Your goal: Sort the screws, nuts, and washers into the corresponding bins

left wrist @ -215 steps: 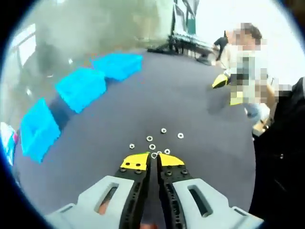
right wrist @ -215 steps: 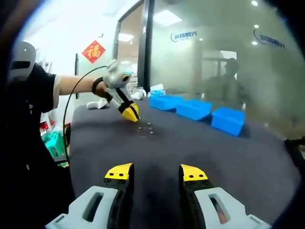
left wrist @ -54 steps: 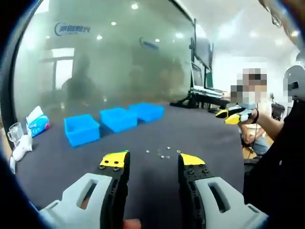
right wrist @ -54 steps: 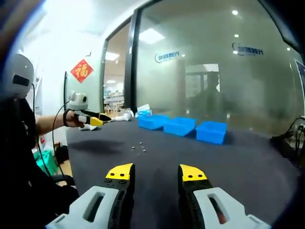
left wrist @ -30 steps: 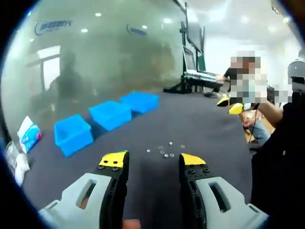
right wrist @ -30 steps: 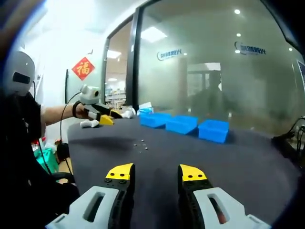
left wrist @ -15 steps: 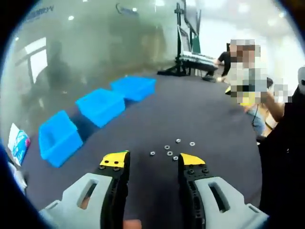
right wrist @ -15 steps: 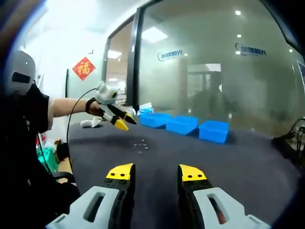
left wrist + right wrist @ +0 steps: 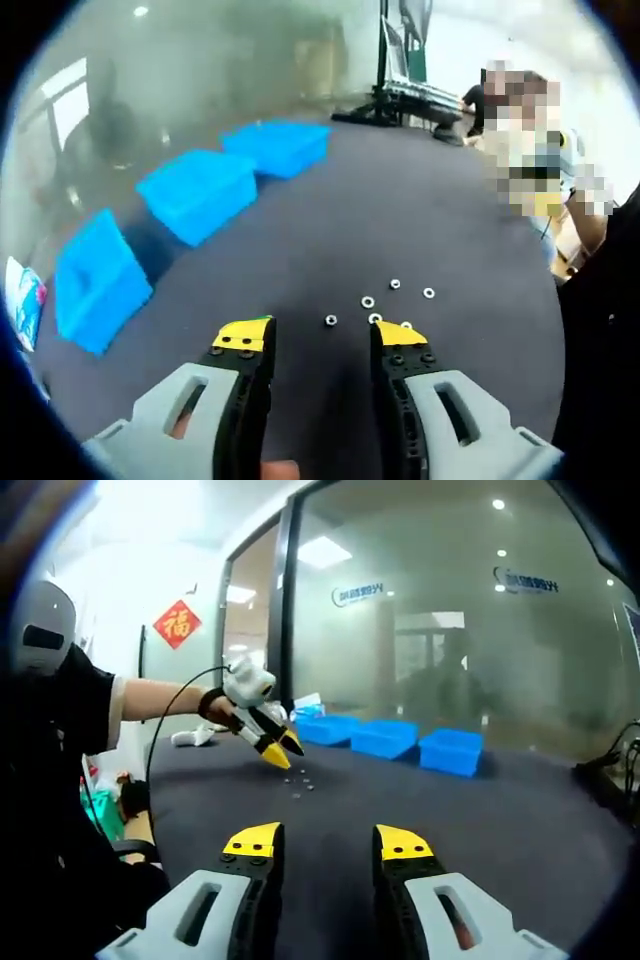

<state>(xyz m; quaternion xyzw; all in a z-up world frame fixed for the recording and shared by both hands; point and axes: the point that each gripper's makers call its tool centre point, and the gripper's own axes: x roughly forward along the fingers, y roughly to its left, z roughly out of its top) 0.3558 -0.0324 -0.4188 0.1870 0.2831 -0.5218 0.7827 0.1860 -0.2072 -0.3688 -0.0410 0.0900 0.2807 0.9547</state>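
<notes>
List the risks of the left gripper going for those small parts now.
1. The parts lie close together on the dark table, so the open left gripper may catch two or nudge neighbours aside.
2. They look flat and tiny; the jaws may slip off.
3. The bins sit well away, so a weak grip could drop one in transit.

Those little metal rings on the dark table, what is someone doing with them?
A person holds a gripper in each hand. The left gripper, jaws open, hovers low over a small cluster of metal rings on the dark table. The right gripper, also open and empty, waits farther back. Three blue bins stand in a row beyond the cluster.
</notes>
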